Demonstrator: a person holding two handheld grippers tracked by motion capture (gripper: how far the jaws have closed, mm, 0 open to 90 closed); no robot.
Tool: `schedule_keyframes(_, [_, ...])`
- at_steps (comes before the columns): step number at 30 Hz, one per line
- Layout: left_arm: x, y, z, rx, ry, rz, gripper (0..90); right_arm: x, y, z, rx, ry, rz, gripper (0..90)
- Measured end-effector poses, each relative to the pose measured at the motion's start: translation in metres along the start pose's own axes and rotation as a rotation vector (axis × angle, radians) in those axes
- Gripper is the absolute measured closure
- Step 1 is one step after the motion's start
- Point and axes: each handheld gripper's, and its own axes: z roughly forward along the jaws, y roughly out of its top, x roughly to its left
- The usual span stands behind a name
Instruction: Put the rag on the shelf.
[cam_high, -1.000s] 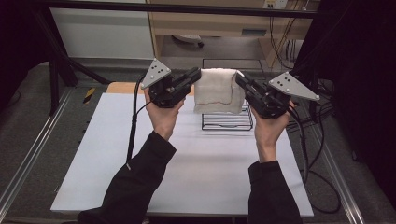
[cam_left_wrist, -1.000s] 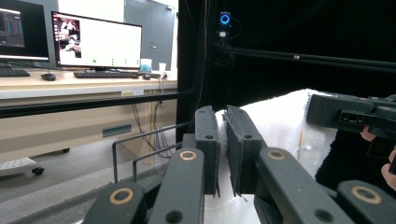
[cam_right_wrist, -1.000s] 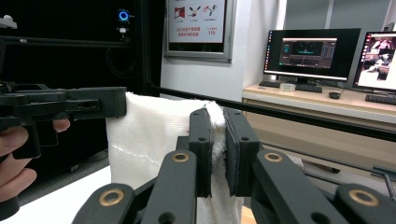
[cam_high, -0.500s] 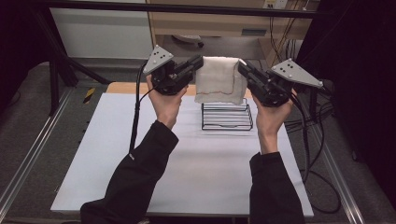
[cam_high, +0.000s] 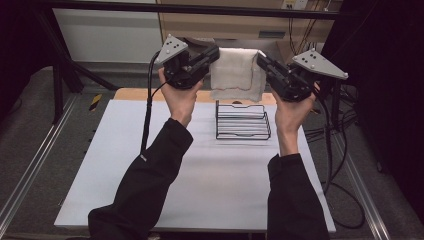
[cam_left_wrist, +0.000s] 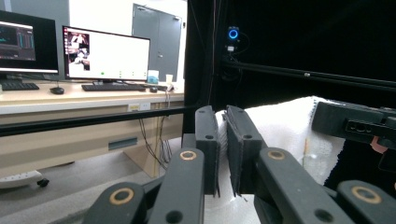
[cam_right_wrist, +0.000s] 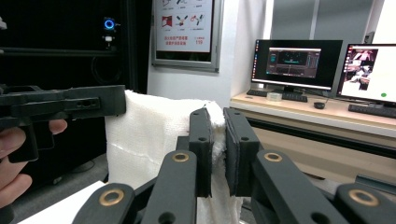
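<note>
A white towel (cam_high: 235, 74) hangs in the air above the far side of the table, stretched between both grippers. My left gripper (cam_high: 214, 52) is shut on its top left corner, and in the left gripper view the cloth (cam_left_wrist: 280, 135) is pinched between the black jaws (cam_left_wrist: 223, 140). My right gripper (cam_high: 261, 59) is shut on the top right corner; the right gripper view shows the towel (cam_right_wrist: 149, 135) squeezed between its jaws (cam_right_wrist: 218, 144), with the other gripper (cam_right_wrist: 60, 107) at the left. A black wire rack (cam_high: 242, 120) sits on the table below the towel.
The white table top (cam_high: 200, 180) spreads under my forearms, with a wooden board (cam_high: 125, 94) at its far edge. Cables (cam_high: 345, 150) trail off the right side. A desk with monitors (cam_left_wrist: 107, 53) stands beyond the black frame bar.
Both hands have risen and carried the towel up and away from the rack; the towel now hangs clear above it. The grips have not changed.
</note>
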Motion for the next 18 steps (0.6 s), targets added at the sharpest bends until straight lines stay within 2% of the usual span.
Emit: schedule_keyframes(18, [-0.002, 0.019, 0.02, -0.014, 0.021, 0.02, 83.4, -0.019, 0.021, 0.015, -0.015, -0.03, 0.006, 82.7])
